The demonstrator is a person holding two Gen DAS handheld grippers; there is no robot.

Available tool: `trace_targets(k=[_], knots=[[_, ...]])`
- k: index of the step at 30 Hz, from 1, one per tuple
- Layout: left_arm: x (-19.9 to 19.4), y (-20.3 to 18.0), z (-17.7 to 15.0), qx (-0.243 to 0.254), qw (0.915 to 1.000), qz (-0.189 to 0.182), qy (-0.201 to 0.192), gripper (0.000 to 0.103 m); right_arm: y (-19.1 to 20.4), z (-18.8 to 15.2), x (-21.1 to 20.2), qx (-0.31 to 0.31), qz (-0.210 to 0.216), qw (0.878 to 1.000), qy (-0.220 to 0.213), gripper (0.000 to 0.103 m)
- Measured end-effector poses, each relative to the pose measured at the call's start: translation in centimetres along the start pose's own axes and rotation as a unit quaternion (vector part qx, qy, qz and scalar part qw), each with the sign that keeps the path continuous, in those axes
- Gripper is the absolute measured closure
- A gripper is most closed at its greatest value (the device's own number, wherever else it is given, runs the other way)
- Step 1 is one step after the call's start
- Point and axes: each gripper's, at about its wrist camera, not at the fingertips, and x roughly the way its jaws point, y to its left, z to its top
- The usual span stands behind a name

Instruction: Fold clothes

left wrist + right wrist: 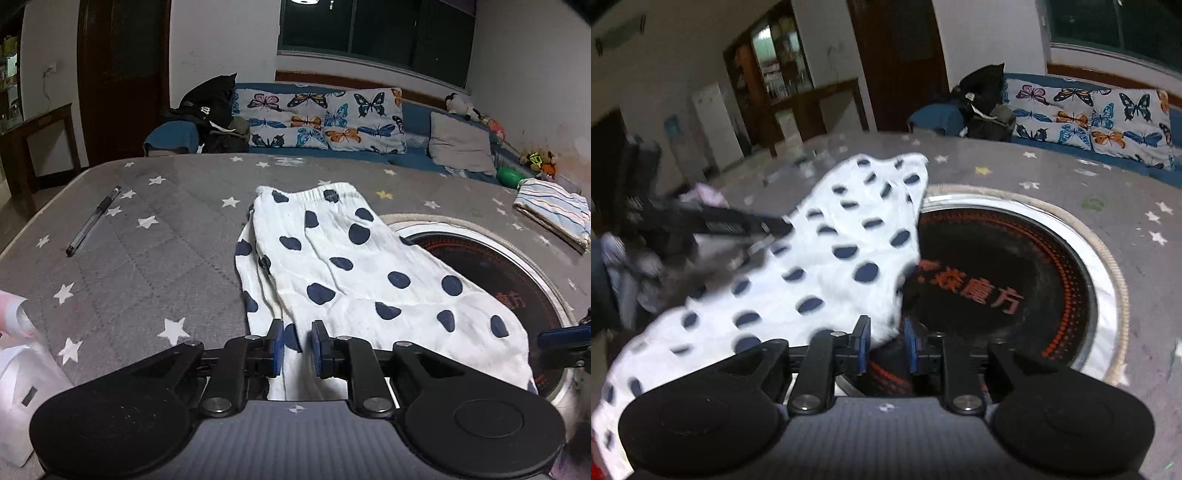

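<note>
A white garment with navy dots (343, 266) lies flat on the grey star-print table cover (147, 258), its elastic waistband at the far end. The near hem runs under my left gripper (297, 345). Its blue pads stand slightly apart with a strip of cloth in the gap and no pinch on it. In the right wrist view the same garment (812, 266) is blurred. One corner of it reaches between the parted pads of my right gripper (887, 345), loose against the left pad. The right gripper's tip shows at the right edge (565, 338) of the left wrist view.
A round black hob with a white rim (1015, 280) is set into the table, partly under the garment. A pen (94, 221) lies far left, a folded striped cloth (554, 216) far right, a white bag (22, 387) near left. A sofa with butterfly cushions (321, 122) stands behind.
</note>
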Motion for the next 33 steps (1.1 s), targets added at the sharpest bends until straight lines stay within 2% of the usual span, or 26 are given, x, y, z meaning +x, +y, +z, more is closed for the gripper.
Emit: trace_targets(k=[1,2,10,15,21,23,27,32,33], knots=[[0.0,0.0,0.0,-0.001,1.0000,0.001,-0.001,0.085,0.1,0.0,0.0,0.001,0.006,1.000,-0.003,0.066],[0.0,0.0,0.0,-0.001,1.0000,0.003,-0.002,0.086,0.2,-0.1,0.2,0.003,0.010,1.000,-0.006,0.064],[-0.3,-0.2,-0.1,0.006,0.9999,0.008,-0.012,0.098,0.5,-1.1,1.7,0.025,0.032,0.999,-0.002,0.062],[-0.9,0.0,0.1,0.003,0.9994,0.027,-0.021,0.100,0.5,-1.5,2.0,0.026,0.036,0.999,-0.012,0.059],[-2.8,-0.5,0.5,-0.001,0.9977,0.035,-0.059,0.100,0.4,-2.2,1.8,0.023,0.034,0.999,-0.030,0.053],[-2.8,-0.4,0.5,-0.005,0.9976,0.037,-0.058,0.100,0.2,-2.2,1.9,0.026,0.035,0.999,-0.030,0.053],[-1.1,0.5,-0.2,-0.022,0.9978,0.059,-0.021,0.099,0.1,-2.1,1.9,0.025,0.031,0.999,-0.028,0.053],[-0.8,0.8,-0.3,-0.028,0.9985,0.046,-0.013,0.098,-0.4,-1.7,1.5,0.029,0.032,0.999,-0.030,0.055],[-0.7,0.9,-0.3,-0.027,0.9985,0.046,-0.011,0.096,-0.5,-1.5,1.5,0.032,0.036,0.998,-0.032,0.055]])
